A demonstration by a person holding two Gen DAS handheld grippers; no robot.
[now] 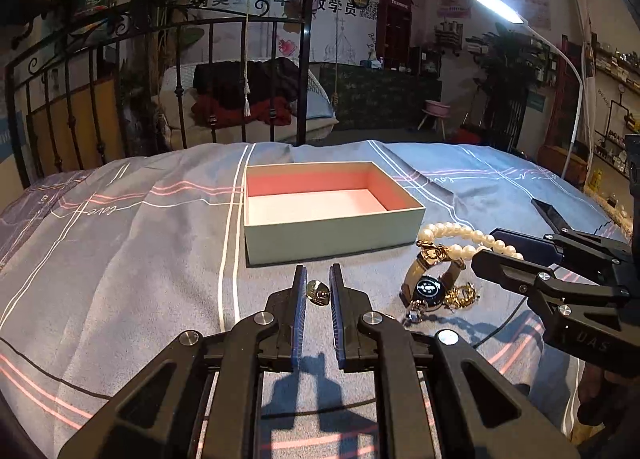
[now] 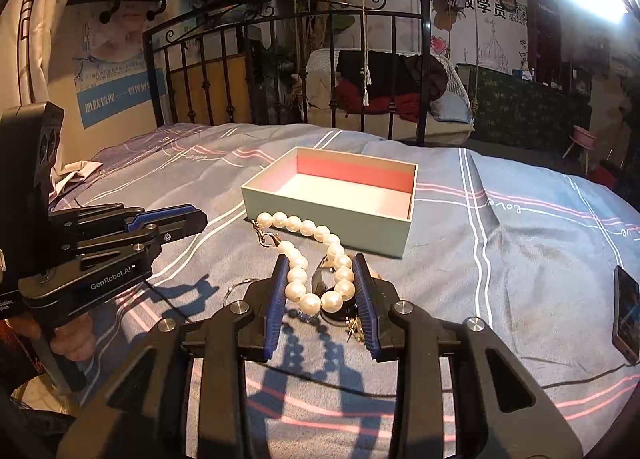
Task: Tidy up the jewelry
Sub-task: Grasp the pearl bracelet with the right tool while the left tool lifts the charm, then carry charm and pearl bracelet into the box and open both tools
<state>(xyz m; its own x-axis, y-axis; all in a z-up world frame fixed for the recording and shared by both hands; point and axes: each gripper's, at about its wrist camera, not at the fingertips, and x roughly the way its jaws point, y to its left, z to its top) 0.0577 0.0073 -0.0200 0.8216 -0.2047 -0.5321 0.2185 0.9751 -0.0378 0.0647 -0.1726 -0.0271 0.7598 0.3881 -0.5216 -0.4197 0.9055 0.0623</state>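
Left tongs (image 1: 318, 291) are clamped on a small gold ring (image 1: 317, 292), just in front of the open box (image 1: 334, 225) on the bed (image 1: 120, 259). Right tongs (image 2: 320, 291) grip the pearl bracelet (image 2: 316, 263) above a watch (image 1: 429, 287) & gold chain (image 1: 464, 297).

A grey-blue bedspread with pink and white stripes (image 1: 120, 227) covers the bed — behind it stands a black wrought-iron bedframe (image 1: 168, 39). A white lit desk lamp (image 1: 496, 5) shines at right — a dark smartphone (image 2: 626, 313) lies on the bedspread.
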